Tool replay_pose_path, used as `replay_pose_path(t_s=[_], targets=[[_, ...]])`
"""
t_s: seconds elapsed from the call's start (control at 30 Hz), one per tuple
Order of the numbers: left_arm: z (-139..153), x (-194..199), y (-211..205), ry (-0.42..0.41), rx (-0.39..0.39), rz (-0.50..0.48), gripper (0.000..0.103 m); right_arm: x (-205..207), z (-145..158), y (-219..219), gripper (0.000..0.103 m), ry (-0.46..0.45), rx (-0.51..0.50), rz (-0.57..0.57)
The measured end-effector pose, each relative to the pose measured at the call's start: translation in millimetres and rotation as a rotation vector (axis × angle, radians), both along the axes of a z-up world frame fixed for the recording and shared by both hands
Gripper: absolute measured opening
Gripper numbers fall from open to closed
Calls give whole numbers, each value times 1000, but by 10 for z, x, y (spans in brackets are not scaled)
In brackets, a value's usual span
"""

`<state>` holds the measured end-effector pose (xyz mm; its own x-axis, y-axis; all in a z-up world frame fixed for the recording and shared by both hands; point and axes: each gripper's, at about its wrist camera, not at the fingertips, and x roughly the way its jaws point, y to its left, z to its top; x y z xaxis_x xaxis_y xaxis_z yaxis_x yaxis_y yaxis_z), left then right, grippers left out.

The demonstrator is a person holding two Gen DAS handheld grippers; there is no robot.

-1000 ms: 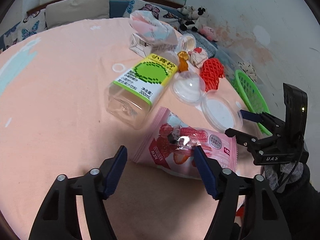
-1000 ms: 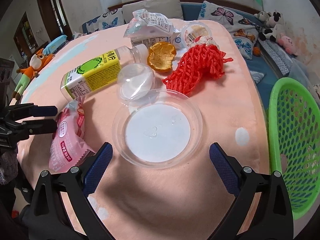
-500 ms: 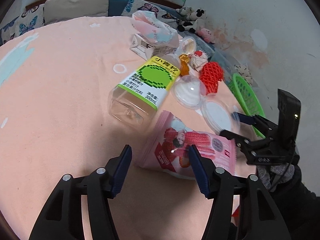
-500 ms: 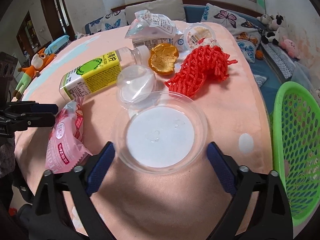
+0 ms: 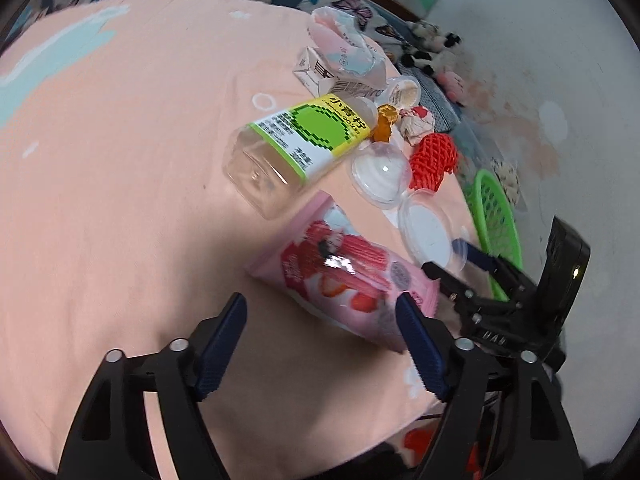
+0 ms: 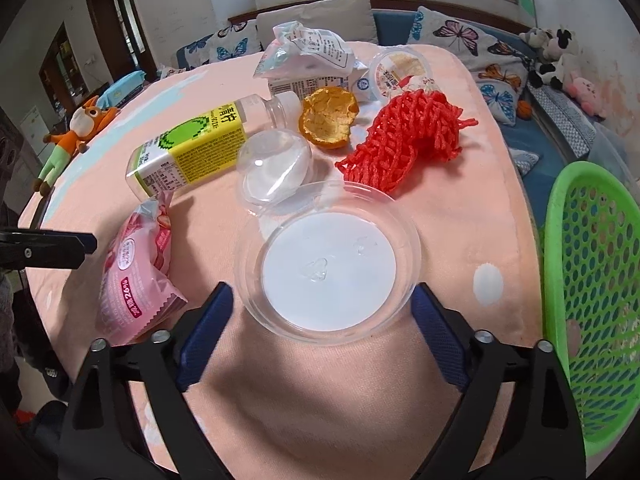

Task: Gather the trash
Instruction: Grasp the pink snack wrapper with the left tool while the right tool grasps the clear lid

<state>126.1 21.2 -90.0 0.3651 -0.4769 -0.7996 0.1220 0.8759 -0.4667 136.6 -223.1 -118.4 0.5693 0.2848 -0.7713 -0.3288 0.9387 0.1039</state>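
The left tongs [image 5: 320, 320] stand wide open and hold nothing; their right finger overlaps the near corner of a pink snack packet [image 5: 340, 276], while the left finger hangs over bare pink cloth. The right tongs [image 6: 320, 312] are also spread wide and empty, their fingertips flanking the near rim of a clear plastic lid [image 6: 328, 264] without visibly pressing it.

Both sets sit at the near edge of the round worktop [image 5: 100, 200], where the cloth drops off. The packet lies just left of the lid. Behind them lie an empty bottle [image 6: 188, 152] on its side, a small clear dome cup [image 6: 276, 164] touching the lid's far rim, an orange peel [image 6: 328, 122], and a red foam net [image 6: 408, 140]. Farther back sit a crumpled bag [image 6: 308, 50] on a carton [image 6: 308, 84] and a small tub [image 6: 400, 70].

A green basket [image 6: 592, 280] stands off the worktop's right edge, beside the right tongs. Open cloth lies between the lid and that edge, and a wide bare stretch fills the worktop's left side.
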Motion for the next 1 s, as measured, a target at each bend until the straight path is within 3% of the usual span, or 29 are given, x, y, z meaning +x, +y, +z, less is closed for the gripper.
replay_pose_path(t_s=[0.13, 0.2, 0.4, 0.6, 0.8, 0.93, 1.0], targets=[[8, -5, -76, 28, -33, 70, 85, 24, -11, 26, 95, -4, -16, 5], [-12, 13, -107, 58, -50, 127, 85, 38, -17, 15, 88, 0, -14, -4], [-84, 62, -88, 139, -96, 293, 86, -22, 15, -35, 87, -16, 8, 1], [-177, 188, -186, 209, -78, 412, 86, -113, 39, -88, 86, -28, 21, -1], [-214, 311, -329, 220, 7, 452, 86, -226, 84, -146, 86, -36, 28, -4], [-203, 341, -352, 211, 18, 454, 86, -291, 105, -200, 86, -38, 31, -15], [-198, 338, -355, 206, 33, 449, 78, -330, 111, -232, 86, -37, 37, -22]])
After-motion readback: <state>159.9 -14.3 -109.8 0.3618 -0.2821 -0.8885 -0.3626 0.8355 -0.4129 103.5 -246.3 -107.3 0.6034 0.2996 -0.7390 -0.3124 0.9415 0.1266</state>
